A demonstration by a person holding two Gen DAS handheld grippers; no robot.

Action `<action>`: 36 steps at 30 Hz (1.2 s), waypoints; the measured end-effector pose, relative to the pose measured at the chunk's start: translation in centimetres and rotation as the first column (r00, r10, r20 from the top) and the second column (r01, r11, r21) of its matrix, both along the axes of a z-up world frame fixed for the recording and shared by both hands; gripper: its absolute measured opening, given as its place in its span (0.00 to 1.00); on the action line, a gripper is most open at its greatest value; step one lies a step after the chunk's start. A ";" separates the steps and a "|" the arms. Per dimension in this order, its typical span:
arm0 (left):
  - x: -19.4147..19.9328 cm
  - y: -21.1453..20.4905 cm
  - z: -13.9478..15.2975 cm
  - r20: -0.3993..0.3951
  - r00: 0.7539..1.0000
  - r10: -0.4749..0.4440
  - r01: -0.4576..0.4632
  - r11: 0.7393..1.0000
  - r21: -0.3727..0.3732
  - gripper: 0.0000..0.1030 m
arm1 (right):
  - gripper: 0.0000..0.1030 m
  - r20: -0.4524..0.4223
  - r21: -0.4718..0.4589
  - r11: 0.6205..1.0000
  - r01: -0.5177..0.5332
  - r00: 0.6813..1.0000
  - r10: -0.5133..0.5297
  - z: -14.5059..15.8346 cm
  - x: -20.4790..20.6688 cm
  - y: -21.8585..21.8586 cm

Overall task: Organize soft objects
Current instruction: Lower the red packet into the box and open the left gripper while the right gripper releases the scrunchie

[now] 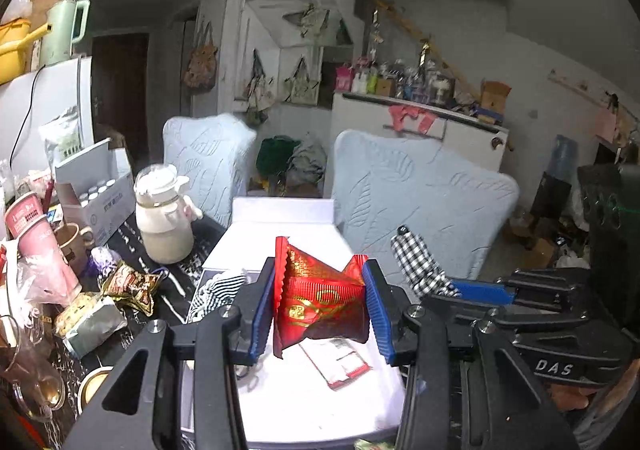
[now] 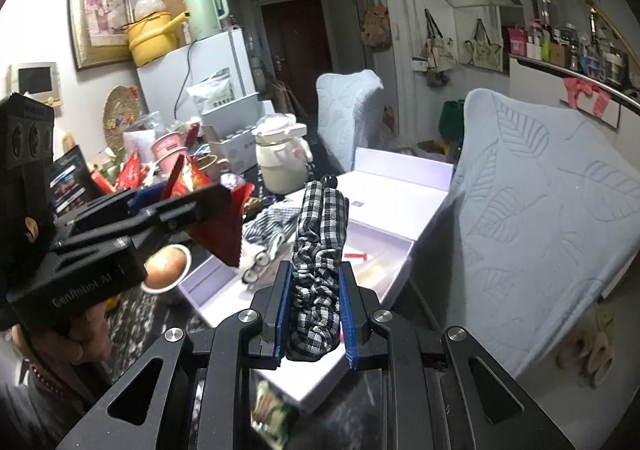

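Left gripper (image 1: 320, 306) clamped on crinkly red foil packet (image 1: 320, 302), right gripper (image 2: 312, 310) pinching checked fabric roll (image 2: 318, 250); slip risk over white open box (image 1: 280, 234) at 12 o'clock.

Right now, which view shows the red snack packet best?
The left wrist view: the red snack packet sits centred and unobstructed in the left gripper. In the right wrist view, the packet is at the side, mostly hidden behind that gripper.
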State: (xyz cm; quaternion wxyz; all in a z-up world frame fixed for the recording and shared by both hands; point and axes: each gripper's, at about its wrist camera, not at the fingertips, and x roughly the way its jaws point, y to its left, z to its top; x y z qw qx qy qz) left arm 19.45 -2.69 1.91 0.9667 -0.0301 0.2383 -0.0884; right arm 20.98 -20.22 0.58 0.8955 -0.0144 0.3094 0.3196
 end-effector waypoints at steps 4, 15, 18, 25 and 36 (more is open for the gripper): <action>2.5 1.1 -1.6 -0.069 0.997 0.022 -0.024 0.999 -0.029 0.40 | 0.21 -0.029 0.001 1.000 -0.003 1.000 0.003 -0.7 2.4 0.9; 5.4 2.5 -5.3 -0.176 0.981 0.084 -0.083 0.996 0.014 0.40 | 0.21 -0.092 -0.025 0.999 -0.022 0.996 0.020 -3.5 6.2 3.4; 5.9 2.5 -6.0 -0.197 0.977 0.082 -0.081 0.997 0.014 0.40 | 0.21 -0.118 -0.030 0.999 -0.034 0.993 0.031 -4.5 6.6 3.9; 6.6 1.9 -7.5 -0.241 0.968 0.071 -0.063 0.997 0.038 0.40 | 0.21 -0.157 -0.056 0.997 -0.047 0.987 0.037 -6.5 7.3 4.5; 7.8 1.2 -9.9 -0.339 0.939 0.061 -0.048 0.998 0.046 0.40 | 0.21 -0.211 -0.088 0.995 -0.048 0.977 0.028 -9.0 8.0 4.8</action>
